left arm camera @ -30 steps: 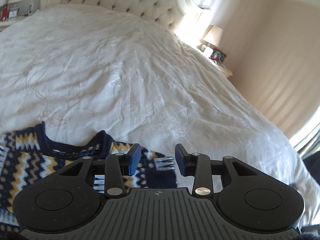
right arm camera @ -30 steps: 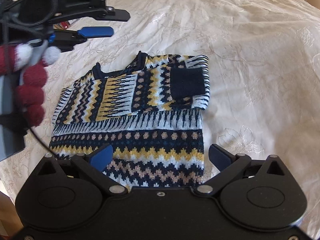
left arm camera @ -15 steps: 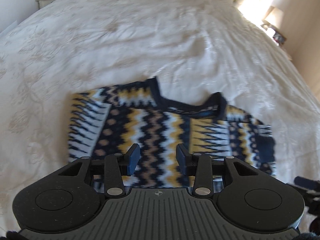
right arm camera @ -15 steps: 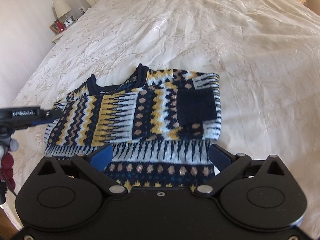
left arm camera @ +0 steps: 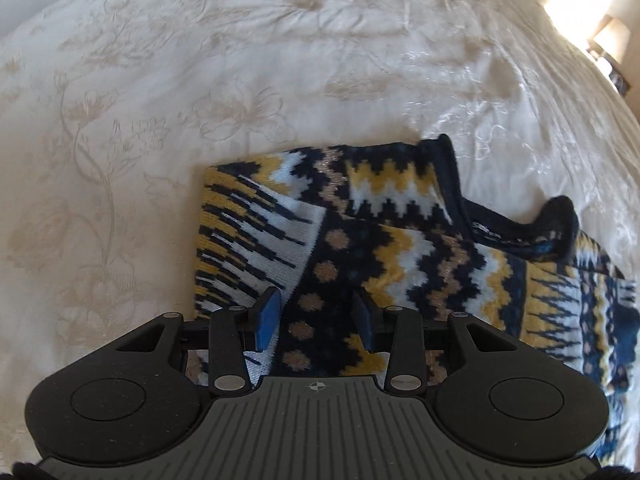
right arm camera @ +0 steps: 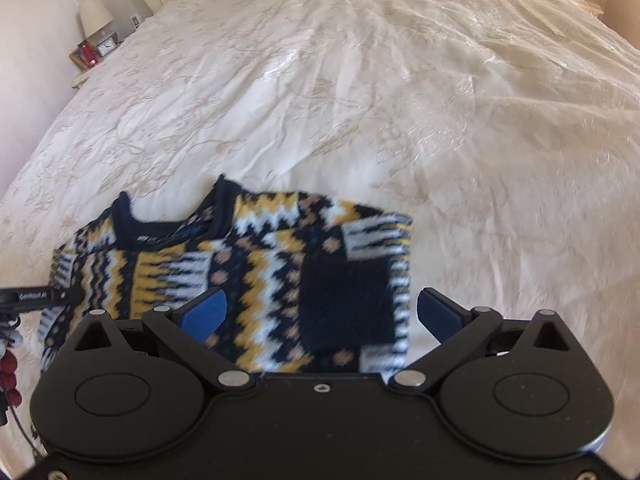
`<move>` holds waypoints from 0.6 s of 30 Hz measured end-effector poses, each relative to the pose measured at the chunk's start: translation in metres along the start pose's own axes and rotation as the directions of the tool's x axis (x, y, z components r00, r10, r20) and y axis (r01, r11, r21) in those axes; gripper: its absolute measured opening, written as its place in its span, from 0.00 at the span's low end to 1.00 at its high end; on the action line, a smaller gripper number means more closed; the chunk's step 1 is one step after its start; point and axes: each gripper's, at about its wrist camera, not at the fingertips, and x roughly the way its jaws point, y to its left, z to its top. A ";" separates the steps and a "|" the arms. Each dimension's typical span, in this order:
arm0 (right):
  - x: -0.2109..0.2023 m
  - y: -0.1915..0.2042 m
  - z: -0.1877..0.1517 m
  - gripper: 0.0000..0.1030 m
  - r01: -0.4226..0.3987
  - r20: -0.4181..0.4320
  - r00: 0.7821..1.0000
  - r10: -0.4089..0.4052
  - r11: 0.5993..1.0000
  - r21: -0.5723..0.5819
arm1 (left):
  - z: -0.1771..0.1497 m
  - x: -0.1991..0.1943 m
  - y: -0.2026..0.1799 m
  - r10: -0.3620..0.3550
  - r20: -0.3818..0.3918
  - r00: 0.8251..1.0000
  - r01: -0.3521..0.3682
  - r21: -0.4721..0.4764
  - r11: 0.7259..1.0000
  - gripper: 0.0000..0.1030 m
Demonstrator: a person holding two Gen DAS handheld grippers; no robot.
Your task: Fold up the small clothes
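Observation:
A small knitted sweater (left arm camera: pixel 384 248) in navy, yellow and white lies flat on the cream bedspread (left arm camera: pixel 200 80), both sleeves folded across its front. Its navy collar (right arm camera: pixel 132 228) points up the bed, and a navy cuff (right arm camera: pixel 344 300) rests on the chest. My left gripper (left arm camera: pixel 316 314) hangs just over the sweater's left shoulder part, pointing steeply down, its blue pads a modest gap apart with nothing pinched. My right gripper (right arm camera: pixel 320 308) stands wide open low over the right half, the cuff showing between its fingers. One left finger (right arm camera: pixel 40 295) shows at the right wrist view's left edge.
A nightstand with a lamp (right arm camera: pixel 94 16) and a clock stands at the bed's far left. Another lamp (left arm camera: pixel 608 36) glows at the far right. A red and white gloved hand (right arm camera: pixel 8 372) shows at the left edge. Wrinkled bedspread (right arm camera: pixel 400 100) stretches beyond the collar.
My left gripper has swung down from facing the headboard to hover over the sweater's left shoulder. My right gripper has moved up the sweater from the hem toward the collar. The sweater lies unchanged.

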 end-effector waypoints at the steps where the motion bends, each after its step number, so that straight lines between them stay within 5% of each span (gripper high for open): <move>1: 0.005 -0.003 0.004 0.99 0.004 0.005 1.000 -0.004 1.000 -0.003 | 0.000 0.001 0.002 -0.004 0.003 1.000 0.004 -0.001 1.000 0.37; 11: 0.071 -0.046 0.016 0.79 -0.003 -0.081 0.997 0.013 0.992 0.124 | -0.004 0.001 0.001 -0.006 0.021 1.000 0.006 0.021 1.000 0.38; 14: 0.073 -0.045 0.016 0.56 -0.019 -0.075 0.997 0.028 0.994 0.109 | -0.004 0.002 0.001 -0.005 0.019 1.000 0.005 0.021 1.000 0.38; 15: 0.073 -0.043 0.017 0.27 -0.020 -0.079 0.996 0.028 0.995 0.101 | -0.003 0.002 0.000 -0.004 0.019 1.000 0.003 0.019 1.000 0.38; 16: 0.071 -0.039 0.018 0.16 -0.013 -0.081 0.997 0.020 0.996 0.084 | -0.003 0.002 0.000 -0.003 0.020 1.000 0.002 0.017 1.000 0.38; 18: 0.056 -0.025 0.020 0.14 0.034 -0.040 0.999 -0.034 0.999 -0.009 | -0.004 0.001 0.000 -0.001 0.020 1.000 0.000 0.009 1.000 0.38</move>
